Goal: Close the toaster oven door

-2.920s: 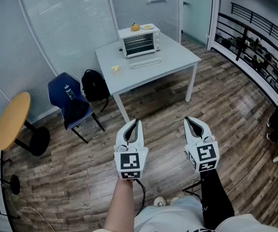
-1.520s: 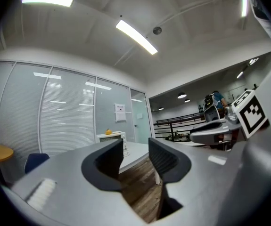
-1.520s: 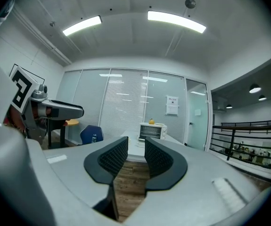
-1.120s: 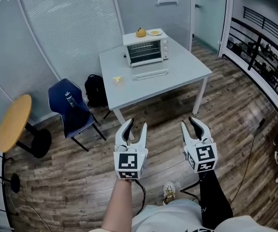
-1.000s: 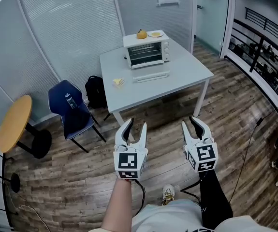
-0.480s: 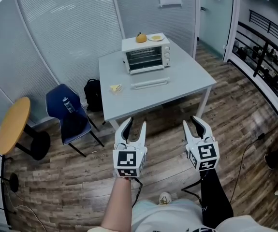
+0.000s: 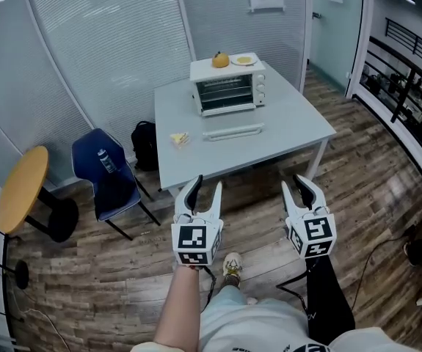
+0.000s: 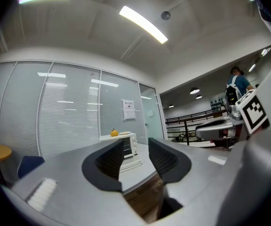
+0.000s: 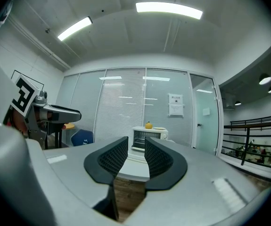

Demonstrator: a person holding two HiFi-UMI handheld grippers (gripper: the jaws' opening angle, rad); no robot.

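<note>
Toaster oven (image 7: 229, 92): white, at the far edge of the pale square surface (image 7: 291, 127), front facing the person; door position cannot be told. Orange fruit (image 7: 220, 60) and small plate (image 7: 244, 60) on its top. Long white bar (image 7: 233, 132) lies just in front of it. Left gripper (image 7: 206, 188): jaws apart, nothing between them, held over the wood floor (image 7: 122, 270), well short of the surface. Right gripper (image 7: 296, 187): jaws narrowly apart, empty, level with the left one. Blue chair (image 7: 104, 169): by the surface's left corner.
</note>
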